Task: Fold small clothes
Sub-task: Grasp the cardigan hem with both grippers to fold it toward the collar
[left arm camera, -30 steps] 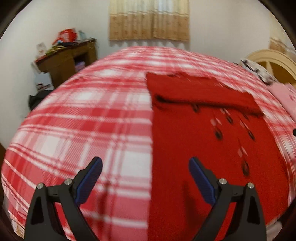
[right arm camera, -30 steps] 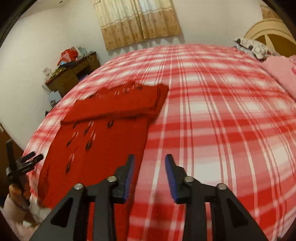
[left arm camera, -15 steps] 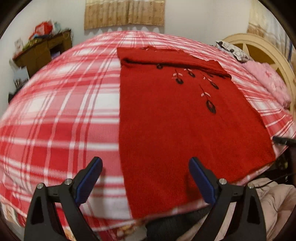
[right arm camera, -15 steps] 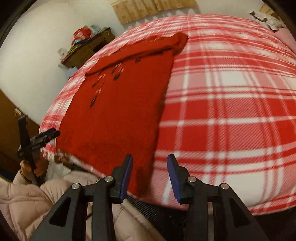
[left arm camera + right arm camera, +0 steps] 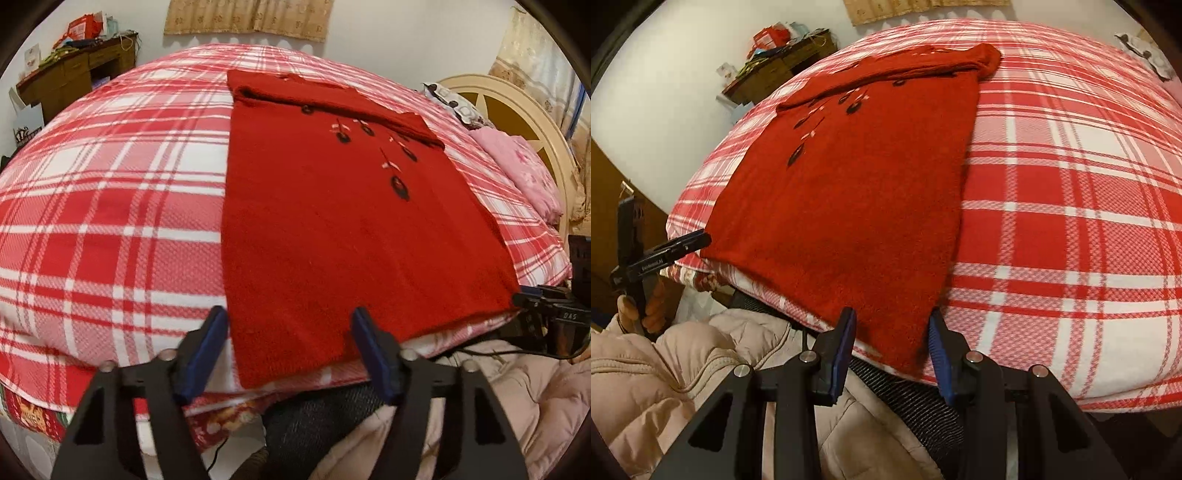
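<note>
Clearly the soft, limp red knit sweater (image 5: 332,229) spread mid-frame on the red-and-white plaid bed (image 5: 110,206) wants hem-corner grips: my left gripper (image 5: 290,345) closing, right gripper (image 5: 892,350) open, both astride its corners.

Black tongs (image 5: 290,349), blue pads (image 5: 846,350), silver screws, beige quilted jacket (image 5: 665,369)

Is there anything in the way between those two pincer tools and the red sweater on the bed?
Nothing visible is. The left hand-held gripper, its jaws closing, already straddles one near corner of the red sweater. The right hand-held gripper straddles the other near corner. Only the plaid blanket lies beneath.
</note>
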Action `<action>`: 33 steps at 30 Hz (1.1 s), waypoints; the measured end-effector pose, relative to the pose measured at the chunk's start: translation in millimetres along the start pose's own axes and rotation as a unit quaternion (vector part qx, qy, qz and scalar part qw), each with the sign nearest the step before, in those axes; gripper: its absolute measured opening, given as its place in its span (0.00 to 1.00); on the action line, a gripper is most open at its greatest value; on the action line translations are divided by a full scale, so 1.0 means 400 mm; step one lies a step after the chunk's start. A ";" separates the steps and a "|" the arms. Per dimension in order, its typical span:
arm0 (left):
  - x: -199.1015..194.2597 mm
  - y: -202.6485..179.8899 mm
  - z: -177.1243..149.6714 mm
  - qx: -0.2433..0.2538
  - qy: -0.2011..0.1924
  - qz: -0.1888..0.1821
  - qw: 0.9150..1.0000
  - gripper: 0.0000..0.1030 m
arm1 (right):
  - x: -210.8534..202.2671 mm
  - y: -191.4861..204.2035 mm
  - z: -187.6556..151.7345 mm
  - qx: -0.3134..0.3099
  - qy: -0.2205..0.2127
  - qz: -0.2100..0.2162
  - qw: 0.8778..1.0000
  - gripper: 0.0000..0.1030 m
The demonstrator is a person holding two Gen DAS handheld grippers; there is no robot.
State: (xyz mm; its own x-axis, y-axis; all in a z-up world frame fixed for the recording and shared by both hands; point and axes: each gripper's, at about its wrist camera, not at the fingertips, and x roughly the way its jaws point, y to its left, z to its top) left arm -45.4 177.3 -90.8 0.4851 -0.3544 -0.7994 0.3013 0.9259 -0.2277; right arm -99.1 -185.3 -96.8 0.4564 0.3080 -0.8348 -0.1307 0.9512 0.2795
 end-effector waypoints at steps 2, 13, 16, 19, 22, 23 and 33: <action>-0.003 0.012 -0.004 -0.008 0.004 -0.007 1.000 0.60 | 0.003 -0.011 0.002 0.014 0.000 0.012 1.000 0.39; 0.005 0.012 -0.015 -0.008 0.009 -0.007 1.000 0.64 | 0.021 -0.009 0.003 0.022 0.001 0.019 1.000 0.39; 0.007 0.000 -0.016 0.004 0.008 0.005 1.000 0.62 | 0.019 -0.002 0.003 0.011 -0.001 0.006 1.000 0.22; 0.006 0.005 -0.015 0.005 0.010 0.012 1.000 0.53 | 0.017 -0.007 0.004 0.006 0.002 -0.004 1.000 0.12; 0.000 0.026 -0.011 -0.007 0.012 0.015 1.000 0.36 | 0.014 -0.023 0.005 0.022 0.005 0.012 1.000 0.09; -0.002 0.041 -0.009 -0.021 0.012 0.010 1.000 0.28 | 0.013 -0.023 0.005 0.023 0.005 0.014 1.000 0.09; -0.033 0.059 0.024 -0.069 0.022 -0.036 0.997 0.09 | -0.063 -0.024 0.058 0.052 -0.031 0.106 0.993 0.07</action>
State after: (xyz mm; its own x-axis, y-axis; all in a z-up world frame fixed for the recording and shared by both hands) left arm -36.9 202.4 -80.3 0.4286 -0.4181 -0.8009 0.2163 0.9082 -0.3583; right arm -88.9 -202.8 -67.4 0.4825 0.4955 -0.7223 -0.1388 0.8574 0.4955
